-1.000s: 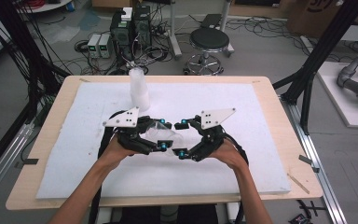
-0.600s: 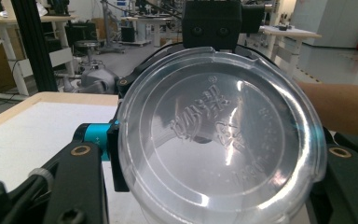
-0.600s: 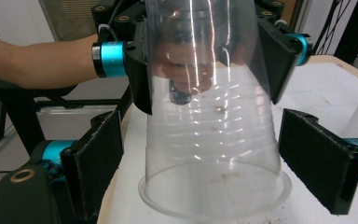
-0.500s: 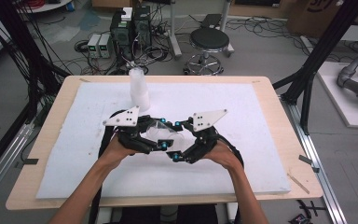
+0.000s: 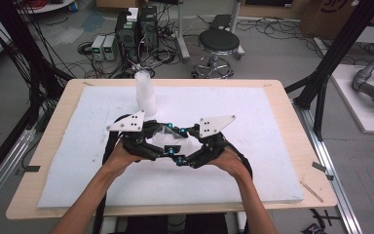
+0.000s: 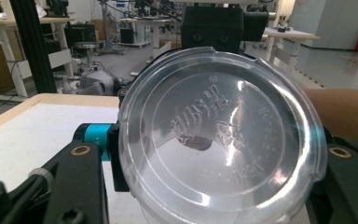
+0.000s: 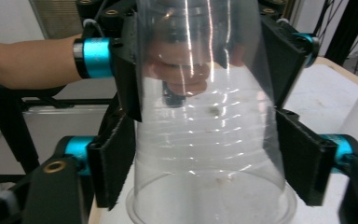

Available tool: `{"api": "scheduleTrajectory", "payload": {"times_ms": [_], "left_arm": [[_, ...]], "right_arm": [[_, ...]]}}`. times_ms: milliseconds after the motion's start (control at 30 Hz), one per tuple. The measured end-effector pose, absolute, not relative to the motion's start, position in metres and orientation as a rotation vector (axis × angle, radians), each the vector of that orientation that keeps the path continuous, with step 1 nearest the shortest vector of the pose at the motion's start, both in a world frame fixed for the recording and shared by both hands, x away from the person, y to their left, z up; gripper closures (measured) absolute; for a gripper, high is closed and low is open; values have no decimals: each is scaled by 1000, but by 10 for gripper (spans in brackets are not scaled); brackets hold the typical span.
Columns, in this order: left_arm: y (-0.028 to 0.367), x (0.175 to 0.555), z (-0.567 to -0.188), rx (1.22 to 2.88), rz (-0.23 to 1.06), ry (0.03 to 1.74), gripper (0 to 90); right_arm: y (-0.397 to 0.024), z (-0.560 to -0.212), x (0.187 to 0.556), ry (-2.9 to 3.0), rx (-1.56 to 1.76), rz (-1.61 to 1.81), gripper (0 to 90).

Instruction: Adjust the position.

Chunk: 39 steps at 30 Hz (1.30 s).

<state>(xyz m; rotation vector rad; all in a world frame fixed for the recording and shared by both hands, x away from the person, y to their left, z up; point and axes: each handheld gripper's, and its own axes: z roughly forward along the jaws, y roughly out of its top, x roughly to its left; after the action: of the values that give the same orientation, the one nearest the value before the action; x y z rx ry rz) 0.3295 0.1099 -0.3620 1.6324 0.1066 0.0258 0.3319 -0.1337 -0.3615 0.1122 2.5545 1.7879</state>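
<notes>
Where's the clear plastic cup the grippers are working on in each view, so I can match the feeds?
High view: clear plastic cup, centre, between both grippers.
Left gripper view: its round base faces the camera.
Right gripper view: its wall at centre, rim nearest.
Shared landmark: white foam mat.

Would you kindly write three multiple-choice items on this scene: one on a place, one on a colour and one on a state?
1. Where does the stack of cups stand?
A. on the white mat, near its far edge
B. on the stool
C. on the floor

2. What colour are the collars beside the jaws?
A. red
B. blue
C. yellow

3. How is the clear cup?
A. lying loose on the mat
B. gripped by the left gripper and the right gripper
C. on top of the stack

Key:
1 A, the stack rises from the mat.
2 B, the collars are bright blue.
3 B, the left jaws clamp it; the right jaws have just been closing, with the cup between them and their pads on its wall.
</notes>
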Motion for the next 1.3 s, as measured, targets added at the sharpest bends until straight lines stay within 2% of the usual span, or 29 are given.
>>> {"api": "scheduleTrajectory", "payload": {"times_ms": [200,233,267,300,333,667,833,1033,1067,1100,1167,1300], "left_arm": [[110,330,-362,1638,30,106,392],[110,330,-362,1630,34,105,350],[110,330,-362,1630,34,105,239],[109,329,-363,1604,50,104,239],[110,328,-362,1578,63,93,68],[114,328,-361,1605,72,120,68],[120,329,-359,1682,78,143,68],[127,331,-351,1896,34,160,68],[127,331,-349,1989,44,155,68],[127,331,-349,1989,44,155,68],[126,331,-345,2108,29,158,68],[124,332,-343,2219,18,162,68]], "right_arm": [[-133,-362,332,2548,105,1767,328],[-133,-362,332,2544,105,1769,329],[-133,-362,332,2544,105,1769,329],[-134,-361,332,2540,105,1763,332],[-134,-361,332,2551,111,1759,335],[-138,-361,333,2555,131,1748,336],[-142,-358,331,2612,141,1673,340],[-149,-348,330,2702,155,1462,341],[-150,-345,330,2715,149,1435,341],[-150,-345,330,2715,149,1435,341],[-149,-339,330,2778,145,1329,341],[-143,-334,330,2868,129,1138,341]]}}
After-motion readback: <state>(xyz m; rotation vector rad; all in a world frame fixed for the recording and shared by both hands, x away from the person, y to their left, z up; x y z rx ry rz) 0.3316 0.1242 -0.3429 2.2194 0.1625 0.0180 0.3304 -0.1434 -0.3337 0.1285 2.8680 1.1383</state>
